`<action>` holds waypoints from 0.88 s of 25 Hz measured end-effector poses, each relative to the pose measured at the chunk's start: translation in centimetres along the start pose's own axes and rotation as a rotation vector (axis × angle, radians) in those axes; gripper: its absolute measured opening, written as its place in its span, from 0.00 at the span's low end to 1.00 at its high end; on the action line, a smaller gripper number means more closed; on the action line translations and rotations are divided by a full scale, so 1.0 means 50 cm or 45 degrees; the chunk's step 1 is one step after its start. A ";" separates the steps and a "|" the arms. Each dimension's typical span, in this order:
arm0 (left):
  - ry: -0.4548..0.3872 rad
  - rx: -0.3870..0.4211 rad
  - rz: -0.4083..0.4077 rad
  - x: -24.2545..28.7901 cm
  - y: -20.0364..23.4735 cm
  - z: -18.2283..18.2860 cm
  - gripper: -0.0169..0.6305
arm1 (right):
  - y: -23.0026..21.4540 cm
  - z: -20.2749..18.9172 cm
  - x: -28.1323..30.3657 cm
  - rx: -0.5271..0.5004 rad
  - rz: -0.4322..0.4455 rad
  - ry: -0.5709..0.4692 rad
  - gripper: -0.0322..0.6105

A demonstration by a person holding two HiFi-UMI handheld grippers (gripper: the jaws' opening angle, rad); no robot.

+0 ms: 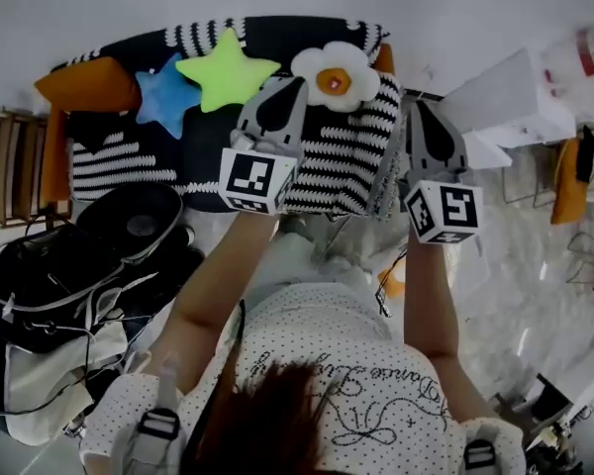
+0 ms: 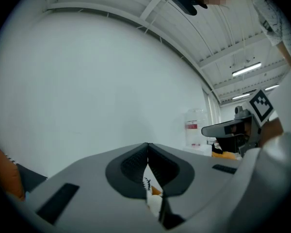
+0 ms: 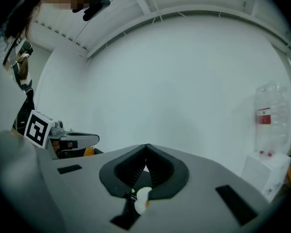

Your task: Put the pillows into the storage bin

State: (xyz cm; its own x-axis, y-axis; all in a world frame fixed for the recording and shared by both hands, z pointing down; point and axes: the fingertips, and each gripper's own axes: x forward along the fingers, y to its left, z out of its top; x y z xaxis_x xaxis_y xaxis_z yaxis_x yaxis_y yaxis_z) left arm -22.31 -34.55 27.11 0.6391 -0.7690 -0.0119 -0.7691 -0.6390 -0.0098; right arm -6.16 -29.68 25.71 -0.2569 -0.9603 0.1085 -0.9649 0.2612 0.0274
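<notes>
The left gripper (image 1: 293,82) is keeping its jaws pressed together with nothing pinched, pointing level at a bare white wall (image 2: 97,81). The right gripper (image 1: 417,107) is doing likewise, its jaws meeting and empty. Both are hanging above a striped throw (image 1: 342,156) on a dark sofa (image 1: 277,36). The pillows are lying along the sofa's far side: an orange pillow (image 1: 89,84) at the left, then a blue star (image 1: 166,95), a green star (image 1: 225,70) and a flower pillow (image 1: 335,75) just right of the left gripper's tip. A white box (image 1: 510,92) is sitting further right.
</notes>
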 end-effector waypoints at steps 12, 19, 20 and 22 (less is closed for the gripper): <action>0.002 -0.017 0.235 -0.107 0.194 -0.014 0.03 | 0.176 0.010 0.167 0.009 0.231 -0.033 0.07; 0.047 -0.049 0.268 0.011 0.256 -0.063 0.03 | 0.122 -0.043 0.297 0.058 0.275 0.032 0.07; 0.046 -0.056 0.273 0.028 0.257 -0.068 0.03 | 0.110 -0.048 0.309 0.054 0.282 0.037 0.07; 0.033 -0.075 0.283 0.060 0.259 -0.077 0.03 | 0.086 -0.060 0.331 0.024 0.297 0.051 0.07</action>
State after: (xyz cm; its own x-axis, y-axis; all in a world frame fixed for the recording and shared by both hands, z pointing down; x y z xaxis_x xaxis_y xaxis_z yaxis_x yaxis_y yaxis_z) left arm -30.35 -45.17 30.81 0.4546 -0.8905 0.0187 -0.8900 -0.4534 0.0485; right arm -14.39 -44.15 30.60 -0.4713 -0.8692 0.1494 -0.8804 0.4737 -0.0213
